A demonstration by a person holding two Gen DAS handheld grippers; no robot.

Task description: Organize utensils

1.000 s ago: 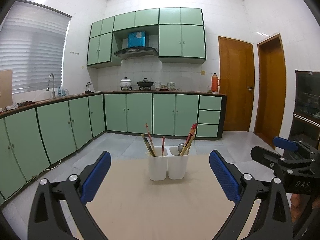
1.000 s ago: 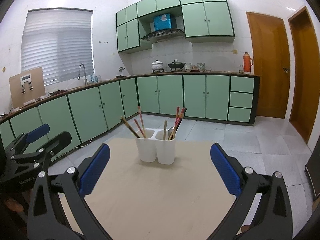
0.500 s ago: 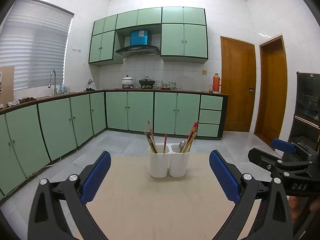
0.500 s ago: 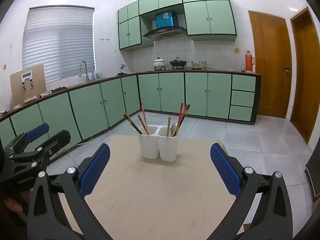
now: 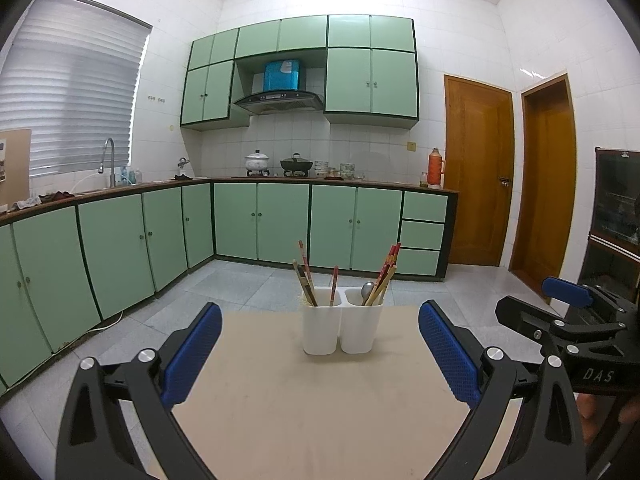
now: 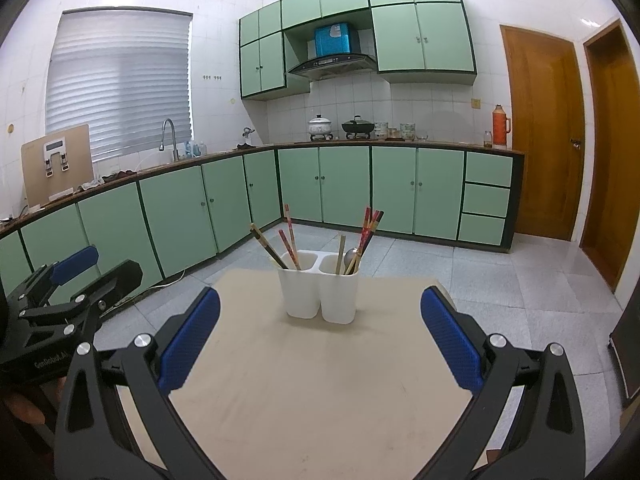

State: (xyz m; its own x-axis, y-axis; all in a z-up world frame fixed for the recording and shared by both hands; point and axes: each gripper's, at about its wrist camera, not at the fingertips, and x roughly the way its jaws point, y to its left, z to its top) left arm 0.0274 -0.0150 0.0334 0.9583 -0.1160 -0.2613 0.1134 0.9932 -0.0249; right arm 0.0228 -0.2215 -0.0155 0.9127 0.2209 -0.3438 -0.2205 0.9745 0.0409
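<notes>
A white two-compartment utensil holder (image 5: 341,325) stands near the far edge of a beige table (image 5: 304,408); it also shows in the right wrist view (image 6: 319,290). Its left compartment holds chopsticks (image 5: 306,280). Its right compartment holds chopsticks (image 5: 386,276) and a metal spoon (image 5: 366,291). My left gripper (image 5: 320,354) is open and empty, well short of the holder. My right gripper (image 6: 319,338) is open and empty, also short of the holder. Each gripper shows at the edge of the other's view.
Green base cabinets (image 5: 260,220) with a counter run along the back and left walls, beyond a tiled floor. Two wooden doors (image 5: 478,172) stand at the right. A dark cabinet (image 5: 616,216) stands at the far right.
Both views have shifted slightly: the holder sits a little further right in the left view and a little lower in the right view. Both grippers stay open.
</notes>
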